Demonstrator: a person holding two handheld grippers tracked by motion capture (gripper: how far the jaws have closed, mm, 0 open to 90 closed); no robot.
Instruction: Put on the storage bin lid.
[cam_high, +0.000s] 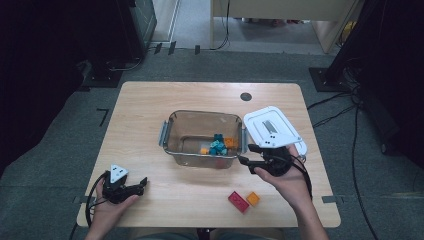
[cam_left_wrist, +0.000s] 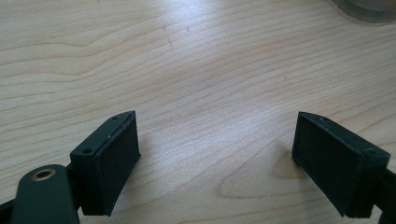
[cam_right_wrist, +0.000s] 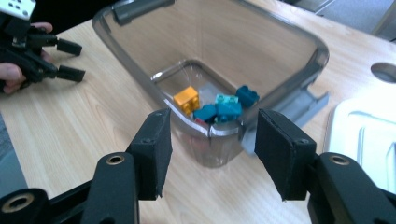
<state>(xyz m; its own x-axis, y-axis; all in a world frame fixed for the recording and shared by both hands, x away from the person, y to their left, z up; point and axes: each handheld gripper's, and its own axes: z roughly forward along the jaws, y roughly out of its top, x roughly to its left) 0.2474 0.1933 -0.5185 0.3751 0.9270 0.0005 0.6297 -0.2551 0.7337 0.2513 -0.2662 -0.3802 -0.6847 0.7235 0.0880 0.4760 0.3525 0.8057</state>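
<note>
Right hand-held gripper (cam_high: 248, 154) sits at the near right corner of the clear plastic bin (cam_high: 170, 131), jaws pointing left toward the bin wall. In the right gripper view its jaws stand apart with nothing between the pads; released, nothing held. The bin's near corner lies just beyond the jaw tips, not touched as far as can be told.

Left hand-held gripper (cam_high: 144, 183) rests low on the near left part of the wooden surface (cam_high: 140, 105), held in the person's left hand (cam_high: 111, 204). In the left gripper view its jaws are spread wide over bare wood; released, empty. Well apart from the bin.

Bin: mid-surface, lid off, grey latch handles at its left and right ends. Inside, at the near right of its floor, a cluster of toy bricks: several teal bricks (cam_right_wrist: 219, 111), an orange-yellow brick (cam_right_wrist: 187, 100), a further orange brick (cam_high: 230, 142) at the far right of the cluster, and something red beneath, hard to make out.

White lid (cam_high: 271, 128) lies flat just right of the bin, its near edge beside the right hand (cam_high: 285, 180).

Outside the bin, near edge of the surface, right of centre: a red brick (cam_high: 238, 201) and a small orange brick (cam_high: 253, 198), just beside each other, near the right forearm.
</note>
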